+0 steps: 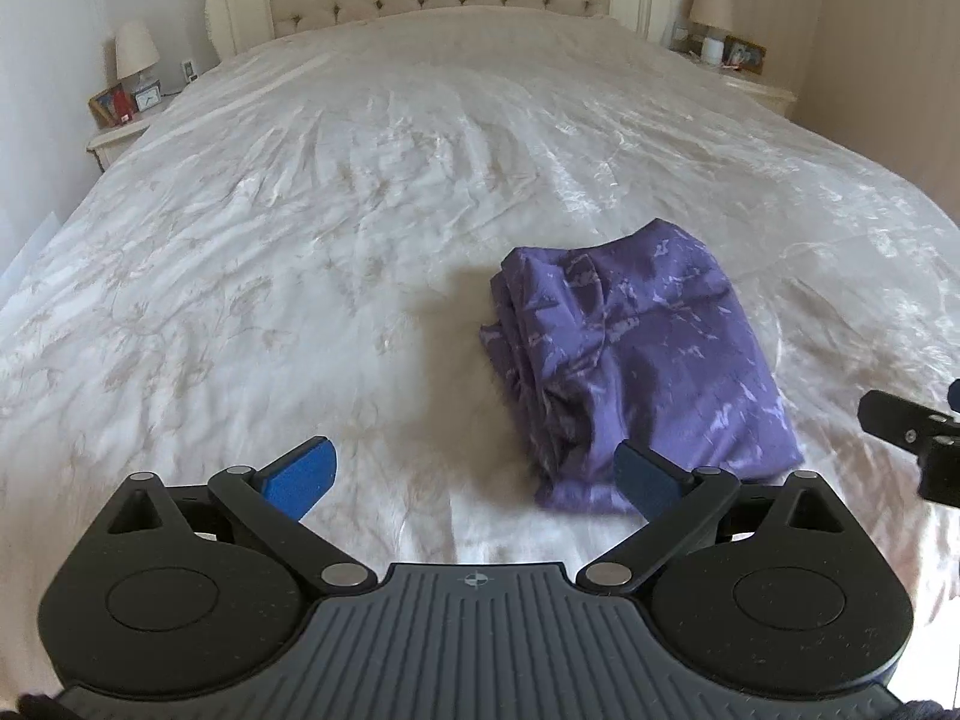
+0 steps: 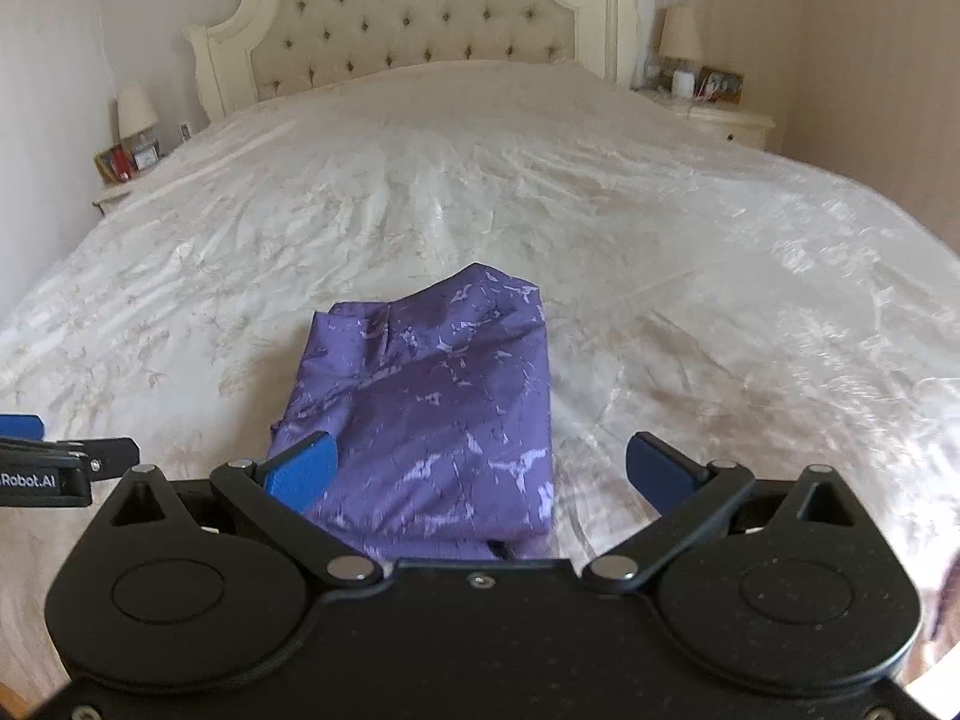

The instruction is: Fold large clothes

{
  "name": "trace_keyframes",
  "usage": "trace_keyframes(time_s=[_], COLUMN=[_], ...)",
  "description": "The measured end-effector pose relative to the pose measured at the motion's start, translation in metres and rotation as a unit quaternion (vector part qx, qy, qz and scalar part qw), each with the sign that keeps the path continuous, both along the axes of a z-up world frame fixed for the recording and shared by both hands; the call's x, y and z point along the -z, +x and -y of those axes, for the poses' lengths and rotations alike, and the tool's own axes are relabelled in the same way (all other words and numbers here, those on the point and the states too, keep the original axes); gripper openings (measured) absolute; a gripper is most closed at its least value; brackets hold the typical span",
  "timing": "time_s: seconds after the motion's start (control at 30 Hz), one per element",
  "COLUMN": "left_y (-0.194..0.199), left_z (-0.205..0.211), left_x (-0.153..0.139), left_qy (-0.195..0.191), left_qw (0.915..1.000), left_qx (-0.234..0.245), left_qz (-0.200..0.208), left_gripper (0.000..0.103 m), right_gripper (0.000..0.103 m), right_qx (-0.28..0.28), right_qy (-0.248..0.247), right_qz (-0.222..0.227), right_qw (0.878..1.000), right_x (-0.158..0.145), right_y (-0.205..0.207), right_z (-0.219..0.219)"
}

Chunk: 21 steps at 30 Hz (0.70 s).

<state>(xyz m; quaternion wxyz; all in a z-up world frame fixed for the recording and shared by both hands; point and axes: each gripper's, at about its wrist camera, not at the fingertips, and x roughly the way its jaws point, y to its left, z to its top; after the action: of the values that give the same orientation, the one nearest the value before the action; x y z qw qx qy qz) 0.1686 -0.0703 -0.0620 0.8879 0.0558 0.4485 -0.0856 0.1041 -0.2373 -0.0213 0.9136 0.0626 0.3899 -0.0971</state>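
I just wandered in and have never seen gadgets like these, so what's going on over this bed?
A person is folding laundry with a hand-held gripper in each hand. The purple marbled-print garment lies on the cream satin bedspread, already folded into a compact bundle. The left gripper and the right gripper both hover near its close edge with jaws wide open, holding nothing. The garment looks finished, or nearly so.

Soft, even daylight fills both views. The bedspread shows pale sheen on its creases, and the purple garment casts a faint shadow. Fisheye distortion bends the edges; corners go dark, and detail is slightly soft.
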Motion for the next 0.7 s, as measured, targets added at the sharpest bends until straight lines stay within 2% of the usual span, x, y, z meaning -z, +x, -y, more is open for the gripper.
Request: trace_keyframes(time_s=[0.17, 0.43, 0.7], left_y=[-0.022, -0.043, -0.056], left_z=[-0.011, -0.021, -0.017], left_x=[-0.007, -0.01, -0.009], left_qy=[0.0, -0.015, -0.001], left_qw=[1.0, 0.9999, 1.0], left_qx=[-0.002, -0.003, 0.004], left_qz=[0.009, 0.004, -0.002], left_gripper=[0.101, 0.101, 0.1], right_gripper=[0.102, 0.101, 0.101], right_qx=[0.008, 0.003, 0.009], right_qy=[-0.034, -0.011, -0.004], right_qz=[-0.013, -0.013, -0.016], right_qw=[0.999, 1.0, 1.0], right_x=[-0.009, -0.014, -0.014], right_y=[-0.017, -0.042, -0.059], right_z=[-0.023, -0.035, -0.04])
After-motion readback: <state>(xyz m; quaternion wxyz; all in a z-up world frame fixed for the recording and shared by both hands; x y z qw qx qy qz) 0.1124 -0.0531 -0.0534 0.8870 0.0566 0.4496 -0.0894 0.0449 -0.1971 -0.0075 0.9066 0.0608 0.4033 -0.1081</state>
